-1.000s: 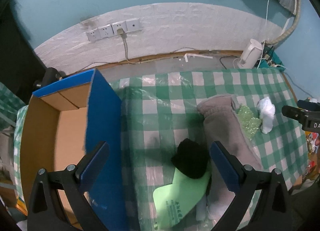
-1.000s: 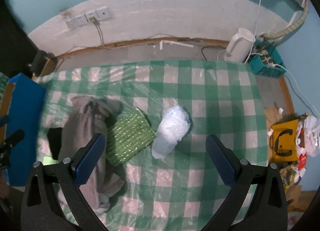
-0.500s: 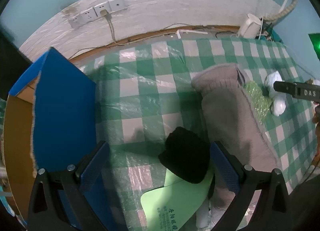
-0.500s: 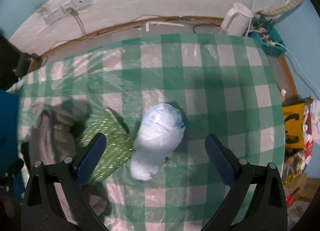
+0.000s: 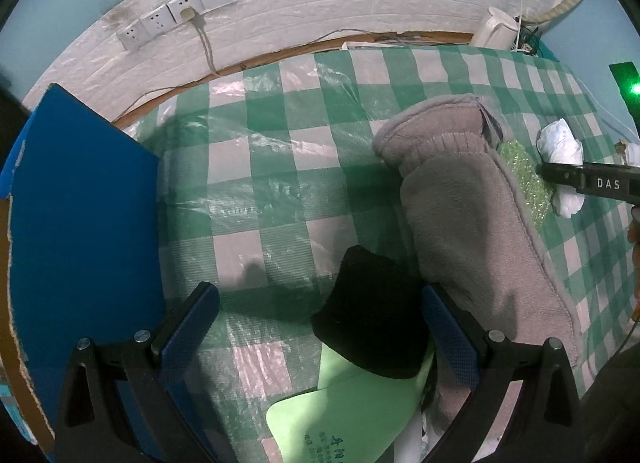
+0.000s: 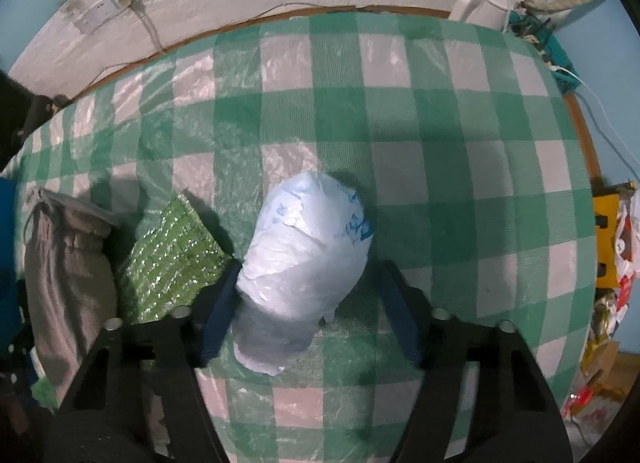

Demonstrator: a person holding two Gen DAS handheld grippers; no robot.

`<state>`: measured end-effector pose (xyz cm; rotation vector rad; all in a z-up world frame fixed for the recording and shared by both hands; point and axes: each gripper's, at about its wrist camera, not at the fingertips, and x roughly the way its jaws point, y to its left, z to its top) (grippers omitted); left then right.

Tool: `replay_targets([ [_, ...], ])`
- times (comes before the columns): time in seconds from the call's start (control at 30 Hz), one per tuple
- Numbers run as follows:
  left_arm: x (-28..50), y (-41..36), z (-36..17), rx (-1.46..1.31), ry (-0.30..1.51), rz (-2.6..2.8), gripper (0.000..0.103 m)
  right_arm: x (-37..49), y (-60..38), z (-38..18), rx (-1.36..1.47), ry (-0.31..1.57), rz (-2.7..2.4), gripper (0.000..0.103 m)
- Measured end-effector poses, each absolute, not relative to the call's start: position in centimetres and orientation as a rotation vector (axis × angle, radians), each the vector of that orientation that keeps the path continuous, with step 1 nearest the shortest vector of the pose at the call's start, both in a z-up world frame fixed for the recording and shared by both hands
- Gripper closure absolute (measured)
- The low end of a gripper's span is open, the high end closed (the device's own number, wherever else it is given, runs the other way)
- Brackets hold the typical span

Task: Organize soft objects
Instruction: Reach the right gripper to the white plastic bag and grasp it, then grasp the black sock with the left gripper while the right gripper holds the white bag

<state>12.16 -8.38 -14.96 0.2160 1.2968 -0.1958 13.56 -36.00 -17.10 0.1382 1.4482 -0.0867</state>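
Observation:
A white plastic-wrapped bundle (image 6: 304, 263) lies on the green checked tablecloth (image 6: 440, 143). My right gripper (image 6: 310, 299) is open with its jaws on either side of the bundle's near end; the left jaw touches it. A green sparkly pouch (image 6: 172, 263) and a grey fleece garment (image 6: 68, 283) lie to its left. In the left wrist view my left gripper (image 5: 320, 327) is open just above a black soft cloth (image 5: 368, 323) that rests on a light green sheet (image 5: 352, 415). The grey garment (image 5: 472, 231), the pouch (image 5: 528, 183) and the bundle (image 5: 564, 151) lie to the right.
A cardboard box with a blue flap (image 5: 80, 231) stands at the table's left edge. A white kettle (image 6: 480, 3) and a teal basket (image 6: 556, 51) sit on the floor behind the table. Wall sockets (image 5: 176, 19) with a cord are on the back wall. Clutter (image 6: 616, 255) lies right of the table.
My right gripper has moved down and forward so its jaws now straddle the white bundle. My left gripper has moved closer to the black cloth and away from the box.

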Motion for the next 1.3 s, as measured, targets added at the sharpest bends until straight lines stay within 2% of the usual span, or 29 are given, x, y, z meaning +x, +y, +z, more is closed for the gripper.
replay_targets([
  [0.03, 12.2, -8.4, -15.1, 0.213, 1.298, -0.198, 0.002, 13.6, -35.8, -17.0, 0.127, 1.441, -0.078, 0.054],
  [0.07, 12.3, -8.4, -15.2, 0.212, 1.301, -0.200, 0.002, 13.6, -35.8, -16.9, 0.120, 1.439, -0.069, 0.058],
  [0.57, 11.6, -8.9, -14.8, 0.248, 1.278, -0.227, 0.002, 10.9, -31.2, -12.3, 0.020, 1.350, 0.105, 0.060],
  [1.17, 11.8, -9.6, -16.1, 0.294, 1.318, -0.281, 0.002, 8.2, -28.4, -11.1, 0.019, 1.345, 0.241, 0.060],
  [1.23, 11.7, -9.7, -16.2, 0.296, 1.310, -0.278, 0.010, 8.0, -28.4, -11.3, 0.020, 1.349, 0.238, 0.060],
  [1.3, 11.5, -9.8, -16.0, 0.288, 1.305, -0.285, 0.033, 7.9, -28.3, -11.4, 0.018, 1.353, 0.238, 0.060],
])
